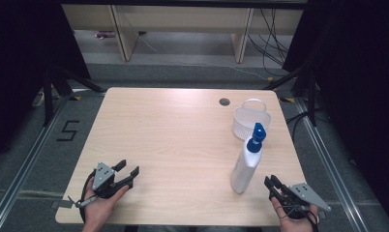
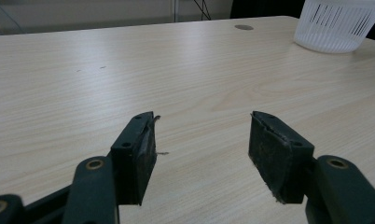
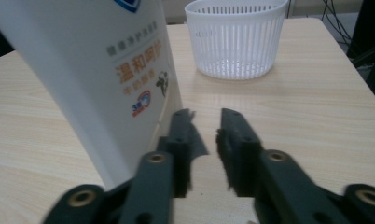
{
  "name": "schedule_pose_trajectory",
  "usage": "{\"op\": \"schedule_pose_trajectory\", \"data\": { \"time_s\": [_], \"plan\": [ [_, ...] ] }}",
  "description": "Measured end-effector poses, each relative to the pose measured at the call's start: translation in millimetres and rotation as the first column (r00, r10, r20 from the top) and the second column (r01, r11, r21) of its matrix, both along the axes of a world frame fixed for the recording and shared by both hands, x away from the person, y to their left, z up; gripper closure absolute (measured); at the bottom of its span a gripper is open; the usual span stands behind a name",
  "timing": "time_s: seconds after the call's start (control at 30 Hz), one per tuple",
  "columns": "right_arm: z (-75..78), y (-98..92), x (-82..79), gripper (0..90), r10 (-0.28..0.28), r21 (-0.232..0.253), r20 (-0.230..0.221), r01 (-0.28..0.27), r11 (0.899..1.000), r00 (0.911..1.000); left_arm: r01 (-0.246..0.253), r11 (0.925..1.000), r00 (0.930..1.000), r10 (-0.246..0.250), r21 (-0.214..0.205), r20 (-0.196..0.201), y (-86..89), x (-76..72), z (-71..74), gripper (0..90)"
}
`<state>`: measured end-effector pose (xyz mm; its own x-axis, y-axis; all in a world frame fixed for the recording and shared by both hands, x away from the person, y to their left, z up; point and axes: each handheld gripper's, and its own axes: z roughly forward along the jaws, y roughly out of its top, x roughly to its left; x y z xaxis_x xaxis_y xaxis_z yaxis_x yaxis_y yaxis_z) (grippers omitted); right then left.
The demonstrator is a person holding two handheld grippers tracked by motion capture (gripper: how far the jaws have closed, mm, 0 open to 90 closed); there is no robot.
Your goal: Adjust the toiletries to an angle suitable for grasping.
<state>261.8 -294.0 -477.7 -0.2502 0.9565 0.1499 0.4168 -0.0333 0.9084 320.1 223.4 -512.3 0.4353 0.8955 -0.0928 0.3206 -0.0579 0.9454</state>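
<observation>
A white spray bottle (image 1: 246, 166) with a blue trigger head stands upright near the table's front right. In the right gripper view the spray bottle (image 3: 97, 84) looms just left of the jaws. My right gripper (image 1: 271, 180) lies low beside the bottle's base on its right. The right gripper (image 3: 205, 114) keeps a narrow gap with nothing in it, and the bottle is outside the jaws. My left gripper (image 1: 128, 168) rests at the front left. The left gripper (image 2: 203, 122) stands wide open over bare wood.
A white slotted basket (image 1: 250, 121) with a handle sits behind the bottle at the right; the basket (image 3: 237, 39) (image 2: 337, 25) looks empty. A round cable hole (image 1: 224, 102) lies near the wooden table's (image 1: 173, 130) far edge. Dark stands flank the table.
</observation>
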Motion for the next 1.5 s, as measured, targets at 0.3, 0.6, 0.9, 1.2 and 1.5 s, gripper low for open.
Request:
{"op": "schedule_pose_trajectory", "data": {
  "time_s": [0.3, 0.6, 0.9, 1.2, 1.5],
  "plan": [
    [23.6, 15.6, -20.8, 90.0, 0.074, -0.001, 0.073, -0.074, 0.997, 0.9946, 0.004, 0.9999, 0.9998, -0.004, -0.013, 0.022, -0.7, 1.4, 1.9, 40.3],
    [33.5, 49.6, -26.2, 90.0, 0.157, -0.012, 0.106, -0.157, 0.988, 0.9818, 0.011, 0.9999, 0.9997, -0.011, -0.008, 0.021, -2.8, 1.2, 3.1, 40.4],
    [36.6, 81.2, -14.4, 90.0, 0.205, -0.045, 0.102, -0.202, 0.978, 0.9733, 0.025, 0.9997, 0.9994, -0.025, -0.009, 0.024, -3.4, 2.7, 1.5, 40.5],
    [43.6, 64.1, -19.7, 90.0, 0.198, -0.100, 0.117, -0.187, 0.977, 0.9732, 0.023, 0.9997, 0.9997, -0.023, -0.011, 0.011, -3.5, 3.0, 0.4, 40.4],
    [41.8, 46.2, -19.3, 90.0, 0.151, -0.087, 0.106, -0.142, 0.986, 0.9829, 0.031, 0.9995, 0.9994, -0.031, -0.008, 0.012, -5.8, 4.8, -0.4, 40.4]
  ]
}}
